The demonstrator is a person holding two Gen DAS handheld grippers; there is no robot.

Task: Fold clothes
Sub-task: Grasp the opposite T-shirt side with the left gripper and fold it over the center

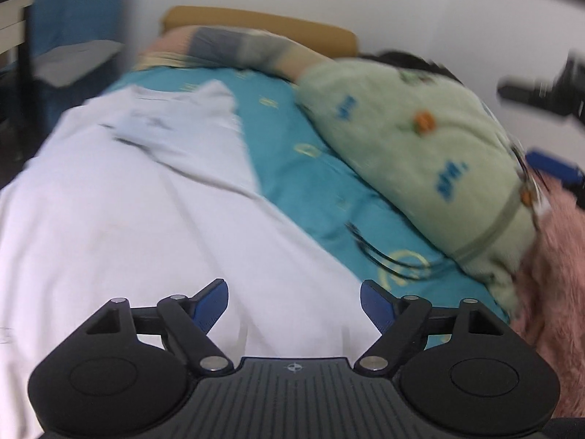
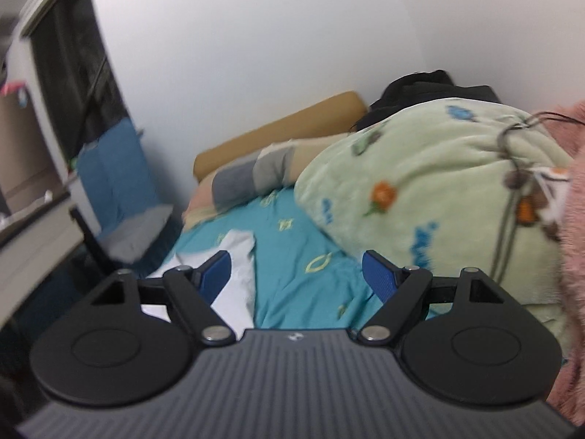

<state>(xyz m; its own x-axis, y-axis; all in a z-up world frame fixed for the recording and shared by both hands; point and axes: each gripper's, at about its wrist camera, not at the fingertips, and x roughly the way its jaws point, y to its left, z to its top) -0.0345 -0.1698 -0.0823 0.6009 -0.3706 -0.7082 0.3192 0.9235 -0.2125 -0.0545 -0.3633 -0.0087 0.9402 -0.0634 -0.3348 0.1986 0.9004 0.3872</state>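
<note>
A white cotton T-shirt [image 1: 128,197] lies spread flat on the teal patterned bedsheet [image 1: 303,168], beside a pale green fleece blanket [image 1: 420,153] with orange flowers (bunched against a pink fluffy throw [image 1: 552,292]). The left gripper [image 1: 294,305] hangs over the shirt's lower part, jaws wide apart, holding nothing. The right gripper [image 2: 297,274] is likewise spread and empty above the sheet.

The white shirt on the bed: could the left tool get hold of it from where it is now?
Probably yes. The left tool is open and empty right over the shirt, which lies spread on the teal sheet. Nothing lies between them; the green quilt sits off to the side.
</note>
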